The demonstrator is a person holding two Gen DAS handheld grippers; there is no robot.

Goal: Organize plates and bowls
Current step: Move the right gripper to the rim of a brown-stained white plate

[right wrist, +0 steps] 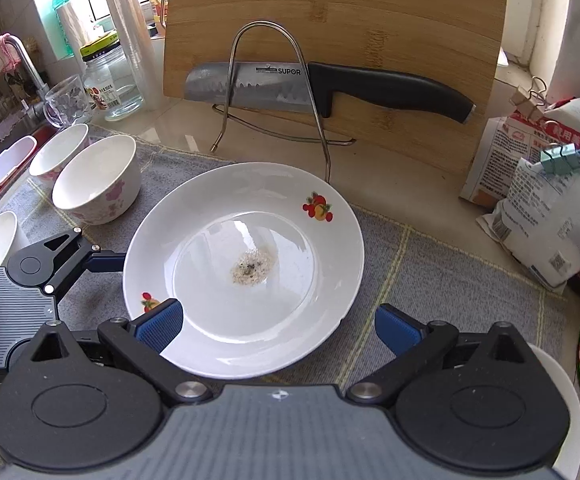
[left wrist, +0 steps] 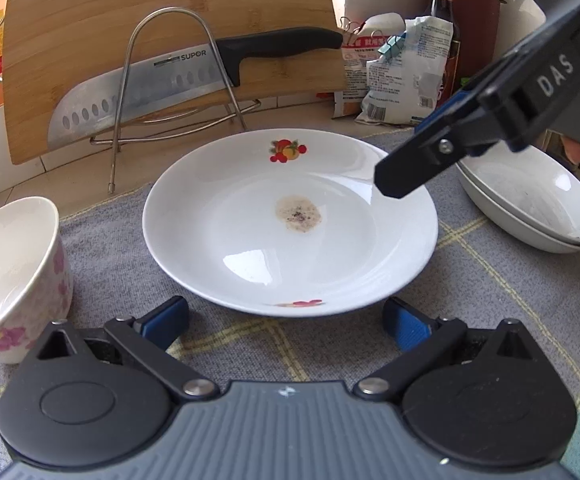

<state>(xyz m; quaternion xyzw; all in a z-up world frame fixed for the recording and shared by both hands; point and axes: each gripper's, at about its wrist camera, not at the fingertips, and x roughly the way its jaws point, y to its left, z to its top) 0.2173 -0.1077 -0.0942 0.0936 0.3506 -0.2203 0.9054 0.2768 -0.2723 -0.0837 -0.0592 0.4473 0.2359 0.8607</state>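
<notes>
A white plate with fruit prints (left wrist: 290,220) (right wrist: 246,268) lies on the grey checked cloth (left wrist: 489,292), with a brown stain at its centre. My left gripper (left wrist: 286,324) is open and empty, just short of the plate's near rim; it also shows in the right wrist view (right wrist: 102,260) at the plate's left edge. My right gripper (right wrist: 278,328) is open and empty, hovering above the plate's near edge; in the left wrist view it (left wrist: 401,176) hangs over the plate's right rim. Floral bowls (right wrist: 94,180) (left wrist: 14,276) stand to the left. Two stacked white plates (left wrist: 529,204) sit at the right.
A bamboo cutting board (right wrist: 329,40) leans at the back behind a wire rack (right wrist: 274,88) that holds a knife (right wrist: 329,88). Food bags (right wrist: 549,208) and a dark bottle (left wrist: 443,12) are at the right. A glass jar (right wrist: 110,80), a cup and the sink are at the left.
</notes>
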